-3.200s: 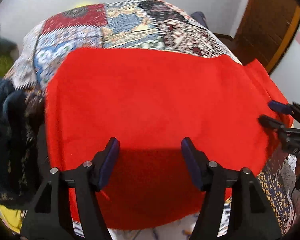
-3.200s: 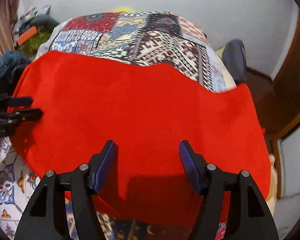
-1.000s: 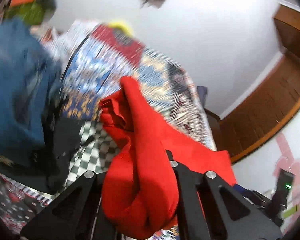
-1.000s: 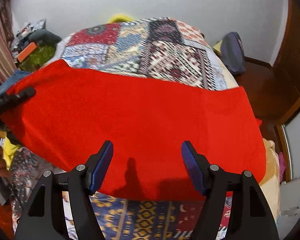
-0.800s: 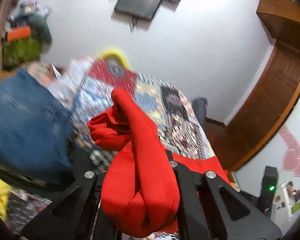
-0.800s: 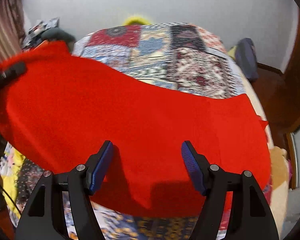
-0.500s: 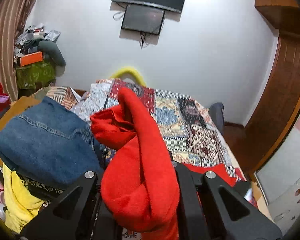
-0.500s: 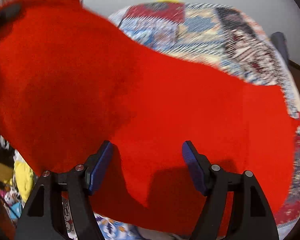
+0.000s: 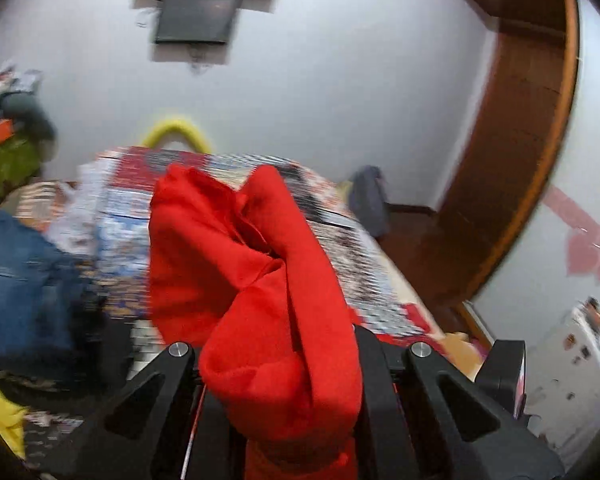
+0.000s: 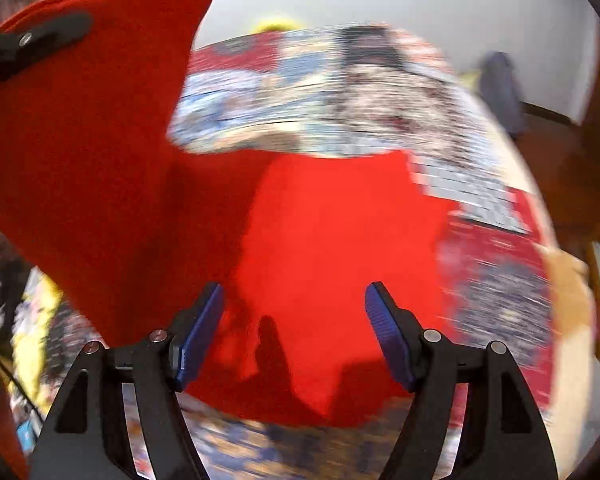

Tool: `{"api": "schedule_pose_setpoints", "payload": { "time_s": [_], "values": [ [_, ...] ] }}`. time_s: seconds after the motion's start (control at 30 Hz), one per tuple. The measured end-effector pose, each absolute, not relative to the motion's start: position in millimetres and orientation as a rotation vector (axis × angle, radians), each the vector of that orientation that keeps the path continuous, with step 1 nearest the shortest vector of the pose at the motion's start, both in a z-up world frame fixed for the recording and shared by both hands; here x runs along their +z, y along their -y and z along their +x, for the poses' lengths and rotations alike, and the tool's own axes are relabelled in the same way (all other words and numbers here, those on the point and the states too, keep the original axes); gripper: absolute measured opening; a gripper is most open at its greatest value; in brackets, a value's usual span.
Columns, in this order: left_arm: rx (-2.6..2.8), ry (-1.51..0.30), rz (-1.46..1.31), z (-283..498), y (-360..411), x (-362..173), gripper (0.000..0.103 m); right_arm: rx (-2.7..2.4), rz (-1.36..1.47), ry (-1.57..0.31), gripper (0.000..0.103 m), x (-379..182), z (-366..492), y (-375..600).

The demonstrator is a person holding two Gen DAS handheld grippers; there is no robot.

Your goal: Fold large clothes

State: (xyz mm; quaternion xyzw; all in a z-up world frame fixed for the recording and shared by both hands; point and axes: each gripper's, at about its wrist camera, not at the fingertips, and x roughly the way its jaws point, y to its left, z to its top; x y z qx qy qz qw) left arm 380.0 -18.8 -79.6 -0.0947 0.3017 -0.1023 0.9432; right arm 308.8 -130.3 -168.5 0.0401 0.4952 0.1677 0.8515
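Matt red cloth [image 9: 260, 280]; matt black plastic gripper [image 10: 294, 332] with ribbed blue pads [image 10: 388, 336]; glossy brown wood door [image 9: 512, 160].

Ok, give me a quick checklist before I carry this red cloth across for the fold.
1. Left gripper clamped on red cloth: ok, fabric bunched between its fingers.
2. Right gripper free: ok, open, hovering over the cloth.
3. Lifted side off the patterned bedspread: ok, raised at left in the right wrist view.
4. Far side lying flat: cannot tell, picture blurred.
5. Edges aligned: cannot tell.
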Motion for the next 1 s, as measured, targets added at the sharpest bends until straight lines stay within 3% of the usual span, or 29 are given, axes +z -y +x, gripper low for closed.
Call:
{"api": "schedule_pose_setpoints", "payload": {
  "time_s": [0.27, 0.47, 0.53, 0.67, 1.0],
  "values": [
    [-0.460, -0.951, -0.286, 423.4, 110.5, -170.4, 0.005, 0.143, 0.170, -1.141, 0.070, -203.9, 288.6, 222.5],
    [-0.514, -1.199, -0.156, 416.8, 139.1, -249.5, 0.007, 0.131, 0.172, -1.172, 0.070, -214.6, 270.6, 240.6],
    [-0.542, -1.198, -0.172, 409.4, 131.1, -248.0, 0.012, 0.140, 0.165, -1.163, 0.070, -208.1, 262.0, 246.2],
    [-0.620, -1.189, -0.178, 385.8, 124.1, -226.9, 0.036, 0.150, 0.155, -1.137, 0.070, -195.4, 260.4, 244.0],
    [-0.535, -0.934, 0.121, 321.2, 95.6, -147.3, 0.039, 0.224, 0.141, -0.997, 0.070, -147.7, 274.7, 212.9]
  ]
}}
